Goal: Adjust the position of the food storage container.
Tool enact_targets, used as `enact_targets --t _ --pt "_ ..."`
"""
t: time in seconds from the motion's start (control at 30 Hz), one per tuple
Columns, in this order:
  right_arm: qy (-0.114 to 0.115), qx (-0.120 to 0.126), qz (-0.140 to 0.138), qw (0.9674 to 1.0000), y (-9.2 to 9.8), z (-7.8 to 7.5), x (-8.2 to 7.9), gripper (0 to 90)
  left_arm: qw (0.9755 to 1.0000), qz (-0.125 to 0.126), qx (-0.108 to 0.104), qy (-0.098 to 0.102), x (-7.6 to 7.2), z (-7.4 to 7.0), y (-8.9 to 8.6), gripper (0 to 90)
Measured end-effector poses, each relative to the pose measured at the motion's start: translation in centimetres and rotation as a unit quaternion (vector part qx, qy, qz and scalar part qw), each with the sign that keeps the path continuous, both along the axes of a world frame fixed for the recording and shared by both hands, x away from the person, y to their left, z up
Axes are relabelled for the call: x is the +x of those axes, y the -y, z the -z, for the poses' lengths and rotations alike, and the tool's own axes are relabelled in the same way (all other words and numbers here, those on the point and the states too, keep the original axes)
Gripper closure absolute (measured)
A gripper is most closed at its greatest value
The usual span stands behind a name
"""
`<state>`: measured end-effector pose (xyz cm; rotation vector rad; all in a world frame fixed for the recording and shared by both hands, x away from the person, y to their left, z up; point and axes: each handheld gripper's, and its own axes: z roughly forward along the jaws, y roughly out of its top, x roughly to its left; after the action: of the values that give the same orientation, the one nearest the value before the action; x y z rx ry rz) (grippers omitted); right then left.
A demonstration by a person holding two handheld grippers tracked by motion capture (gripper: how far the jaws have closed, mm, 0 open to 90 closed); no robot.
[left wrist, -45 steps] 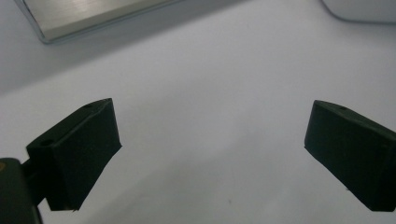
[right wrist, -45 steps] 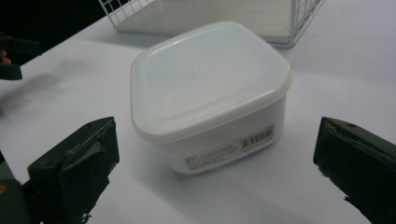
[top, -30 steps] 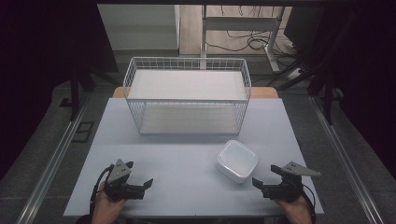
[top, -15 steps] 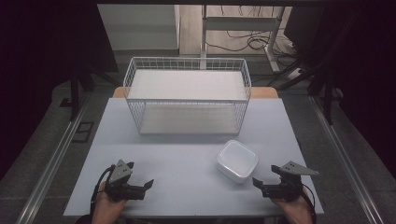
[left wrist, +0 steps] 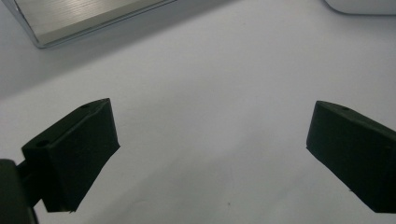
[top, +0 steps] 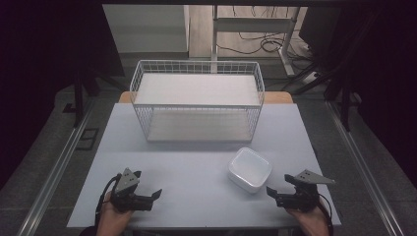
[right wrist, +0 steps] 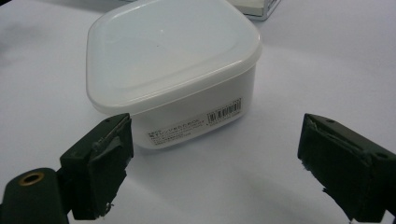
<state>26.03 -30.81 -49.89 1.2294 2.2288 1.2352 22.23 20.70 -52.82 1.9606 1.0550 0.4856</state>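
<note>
Nothing has shifted since a second ago. My right gripper (top: 273, 193) sits just right of the white lidded container (top: 250, 169), jaws spread; left gripper (top: 156, 195) well left, jaws spread, empty.

Room was dim w/ dark sides; grey floor (top: 44, 147) ran around the pale surface (top: 196, 162). Cables (top: 255, 44) lay beyond, near white desk legs (top: 255, 24).

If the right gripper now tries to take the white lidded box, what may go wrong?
1. The white box looks wider than the gap between the open jaws of the right gripper, so the jaws may push it instead of closing around it.
2. Its walls look smooth and sit on a smooth table; it may slide away.
3. Squeezing the lid edge might pop it off.
</note>
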Motion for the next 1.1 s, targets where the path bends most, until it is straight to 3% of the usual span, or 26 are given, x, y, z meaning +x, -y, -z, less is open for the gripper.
enact_targets --t 0.27,0.53,0.83,1.1 --pt "-0.006 -0.007 -0.002 1.0 0.0 0.0 0.0 18.4 1.0 0.0 0.001 -0.002 0.0 0.0 0.0 1.8" --pt "0.001 -0.046 -0.018 0.9988 -0.2 -0.8 0.4 55.8 1.0 0.0 -0.001 -0.003 0.0 0.1 0.0 1.9" --pt "-0.001 -0.055 -0.018 0.9983 0.0 -1.1 1.4 88.6 1.0 0.0 0.0 -0.005 0.1 0.1 0.0 2.2" --pt "-0.021 -0.058 -0.012 0.998 -0.1 -0.9 2.3 89.1 1.0 0.0 0.0 -0.005 0.1 0.1 0.0 2.6"
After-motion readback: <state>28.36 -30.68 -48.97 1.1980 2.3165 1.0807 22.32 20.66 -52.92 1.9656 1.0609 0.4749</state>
